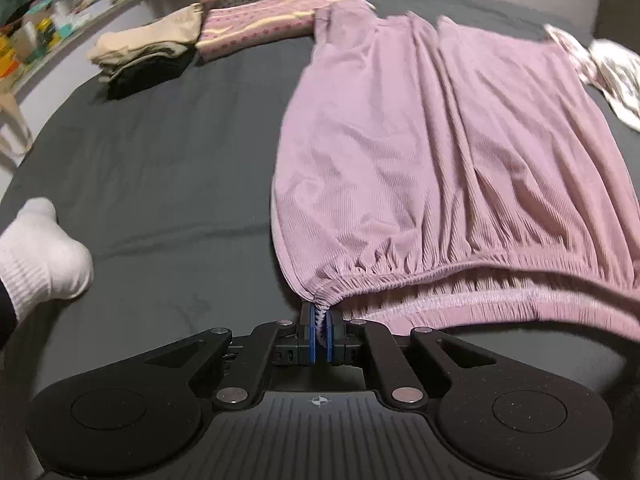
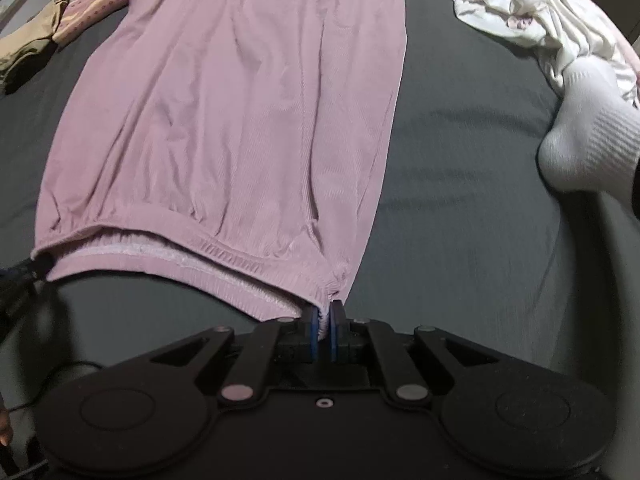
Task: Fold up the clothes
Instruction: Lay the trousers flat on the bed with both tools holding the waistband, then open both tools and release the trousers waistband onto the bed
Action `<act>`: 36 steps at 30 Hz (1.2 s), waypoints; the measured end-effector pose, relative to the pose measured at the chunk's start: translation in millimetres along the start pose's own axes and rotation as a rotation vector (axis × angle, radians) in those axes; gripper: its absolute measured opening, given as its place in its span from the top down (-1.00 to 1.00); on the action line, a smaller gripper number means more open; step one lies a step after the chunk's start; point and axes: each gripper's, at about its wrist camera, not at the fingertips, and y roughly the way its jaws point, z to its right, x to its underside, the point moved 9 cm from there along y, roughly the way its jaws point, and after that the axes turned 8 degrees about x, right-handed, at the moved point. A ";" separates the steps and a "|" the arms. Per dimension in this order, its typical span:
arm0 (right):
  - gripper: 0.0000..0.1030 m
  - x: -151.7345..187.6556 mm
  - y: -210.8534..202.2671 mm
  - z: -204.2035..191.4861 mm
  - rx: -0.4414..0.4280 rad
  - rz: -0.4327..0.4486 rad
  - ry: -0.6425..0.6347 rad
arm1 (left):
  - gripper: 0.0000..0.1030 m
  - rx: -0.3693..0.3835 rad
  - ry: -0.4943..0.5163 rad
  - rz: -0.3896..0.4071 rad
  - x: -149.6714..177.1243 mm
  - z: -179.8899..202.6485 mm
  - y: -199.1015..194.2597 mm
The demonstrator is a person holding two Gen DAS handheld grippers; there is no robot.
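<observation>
A mauve ribbed garment (image 1: 440, 152) lies spread lengthwise on a bed covered in a dark grey sheet (image 1: 168, 168), its elastic hem nearest the cameras and its far end reaching toward the head of the bed. The left gripper (image 1: 320, 334) has its jaws clamped on the left corner of the gathered hem; the right gripper (image 2: 325, 334) has its jaws clamped on the right corner. Both bites take in only a small tuft of bunched elastic — the main risk, as a firm pull could draw the slippery knit out of one side and let that corner drop.

The hem sags between the two grips and shows a second layer beneath, so uneven lifting may separate front from back and leave a crooked fold. Long wrinkles run down the cloth; folding over them would probably trap creases.

A folded stack (image 1: 148, 60) in beige and black, with a pink patterned piece (image 1: 260, 20) beside it, sits at the far left, touching or nearly touching the garment's far end. A crumpled white pile (image 2: 540, 12) lies at the far right. A person's white-socked foot (image 2: 588, 132) rests on the bed — a swinging edge could catch on any of these.
</observation>
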 end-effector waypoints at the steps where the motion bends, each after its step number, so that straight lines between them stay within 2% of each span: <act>1: 0.88 1.1 -0.7 1.3 -0.015 -0.014 0.009 | 0.92 0.000 0.038 -0.006 3.2 3.1 -4.3; 4: 0.80 10.6 2.1 0.8 -0.042 -0.084 0.040 | 0.92 -0.005 0.135 -0.032 10.4 7.9 -10.8; 8: 0.59 15.4 -2.6 -1.5 -0.010 -0.081 0.038 | 0.92 0.029 0.111 -0.105 17.9 3.1 -5.6; 10: 0.23 13.1 -9.5 -2.2 -0.001 -0.055 0.028 | 0.92 0.028 0.114 -0.123 19.5 3.5 -6.8; 11: 0.19 11.7 -13.7 -2.7 0.002 -0.041 0.022 | 0.90 0.028 0.115 -0.132 20.4 3.8 -7.4; 12: 0.18 11.0 -18.3 -5.2 -0.002 -0.029 0.005 | 0.72 0.028 0.117 -0.141 21.2 4.0 -8.0; 13: 0.14 11.2 -23.3 -10.2 -0.015 -0.020 -0.025 | 0.63 0.028 0.119 -0.150 22.0 4.3 -8.7; 15: 0.09 12.8 -32.1 -20.2 -0.032 -0.002 -0.094 | 0.09 0.028 0.122 -0.168 23.6 4.7 -9.9; 16: 0.00 10.7 -36.4 -22.7 -0.041 0.008 -0.109 | -0.07 0.027 0.123 -0.177 24.4 5.0 -10.6; 17: -0.08 4.9 -40.9 -22.2 -0.054 0.021 -0.100 | -0.34 0.027 0.125 -0.186 25.3 5.2 -11.2; 18: -0.23 -1.0 -45.4 -21.6 -0.067 0.033 -0.091 | -0.43 0.034 0.120 -0.194 25.8 5.3 -12.5; 21: -0.23 -18.5 -59.1 -19.7 -0.104 0.071 -0.063 | -0.44 0.104 0.052 -0.206 23.4 3.3 -21.7; 26: -0.23 -50.1 -84.1 -17.2 -0.164 0.138 -0.023 | -0.44 0.217 -0.248 -0.109 -16.3 -36.9 -53.4; 28: -0.22 -72.0 -100.3 -20.1 -0.174 0.181 -0.038 | -0.44 0.242 -0.333 -0.078 -38.7 -61.9 -56.0; 32: -0.14 -119.2 -131.3 -37.1 -0.138 0.241 -0.127 | -0.44 0.234 -0.396 0.013 -85.4 -112.4 -55.7; 36: -0.12 -177.2 -159.8 -90.8 -0.111 0.342 -0.320 | -0.44 0.231 -0.357 0.045 -111.2 -137.0 -43.2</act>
